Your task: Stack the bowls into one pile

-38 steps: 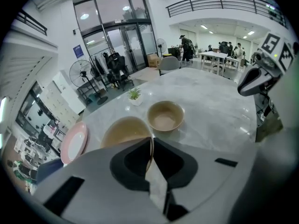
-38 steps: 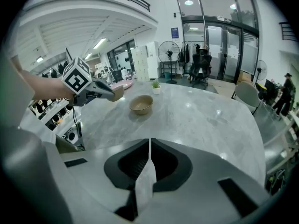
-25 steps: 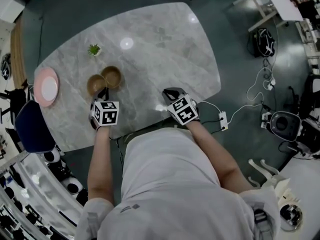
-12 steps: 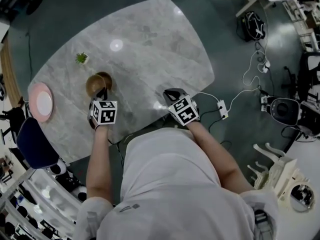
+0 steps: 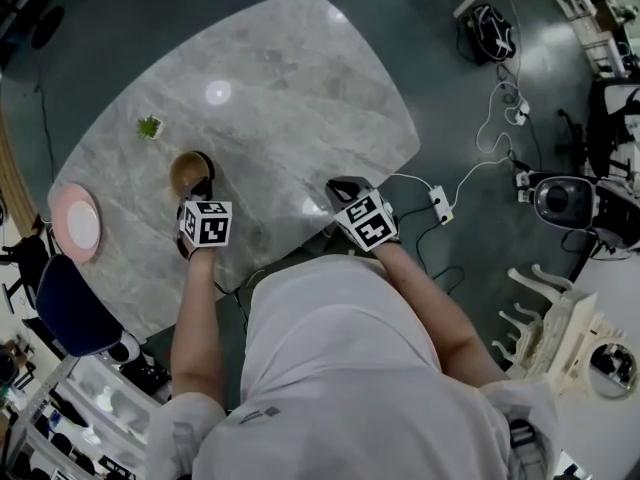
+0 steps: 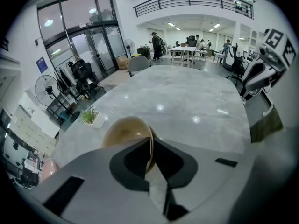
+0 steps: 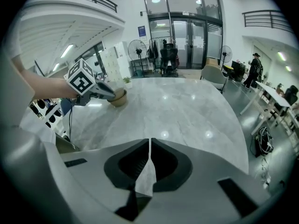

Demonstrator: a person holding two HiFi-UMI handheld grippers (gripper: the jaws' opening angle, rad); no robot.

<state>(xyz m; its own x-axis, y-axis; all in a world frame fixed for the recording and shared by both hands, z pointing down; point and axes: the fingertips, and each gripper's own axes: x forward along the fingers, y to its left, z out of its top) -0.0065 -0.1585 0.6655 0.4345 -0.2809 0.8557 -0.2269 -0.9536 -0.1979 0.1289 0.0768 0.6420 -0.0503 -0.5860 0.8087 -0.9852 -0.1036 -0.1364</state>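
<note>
We're over a grey marble table (image 5: 300, 88) with rounded corners, ceiling lights glinting off it, set on a dark grey floor (image 5: 120, 18). On the table's left half stands a small green potted plant (image 5: 149, 127). A pink round plate (image 5: 78, 218) lies at the table's left edge, and a dark blue chair (image 5: 65, 303) stands just off that edge. A white power strip (image 5: 440, 204) lies on the floor off the table's right edge, and tall glass doors (image 7: 182, 31) rise beyond the table's far end.

The left gripper (image 5: 207, 184) has its jaws clamped on the rim of the tan-brown round bowl (image 5: 185, 171), wooden by the look of it, on the table's near-left part. The right gripper (image 5: 342, 186) hangs over the table's near edge, jaws pressed together with nothing between them.

And the change: a second ago two such bowls sat side by side on the table. Now we see one round outline there, so they look nested, though we can't pick out a second rim for sure.
</note>
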